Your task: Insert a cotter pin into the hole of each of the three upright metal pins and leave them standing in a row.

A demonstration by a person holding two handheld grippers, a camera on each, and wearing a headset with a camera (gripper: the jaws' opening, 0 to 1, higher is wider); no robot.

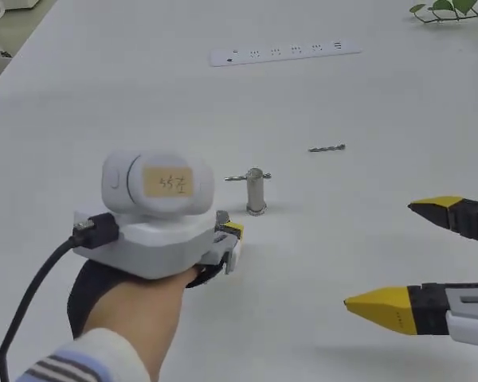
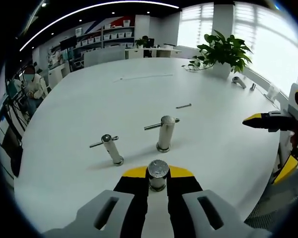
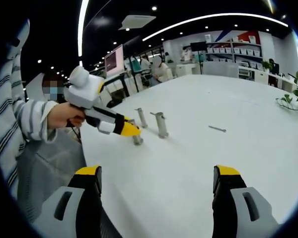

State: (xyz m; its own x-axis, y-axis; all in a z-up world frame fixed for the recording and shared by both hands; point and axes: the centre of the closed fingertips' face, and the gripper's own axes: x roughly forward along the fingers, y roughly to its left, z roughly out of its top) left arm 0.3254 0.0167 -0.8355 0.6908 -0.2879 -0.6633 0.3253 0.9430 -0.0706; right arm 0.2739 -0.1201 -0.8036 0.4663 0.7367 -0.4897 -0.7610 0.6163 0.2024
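Okay, left tongs [image 2: 158, 177] pinched a smooth round-headed steel pin [image 2: 158, 169] upright on the glossy white counter [image 2: 89, 99]; right tongs [image 3: 158, 173] were spread wide. A second pin [image 2: 165, 133] and a third pin [image 2: 111, 148] stood just beyond, both cross-pinned near the top. A loose cotter pin [image 2: 183, 105] lay farther back. Office room, potted plant [image 2: 221, 49].

White left gripper [image 1: 229, 235] with black cable [image 1: 32, 286], yellow-tipped black fingers [image 2: 131, 191], pale striped sleeve [image 1: 64, 368].
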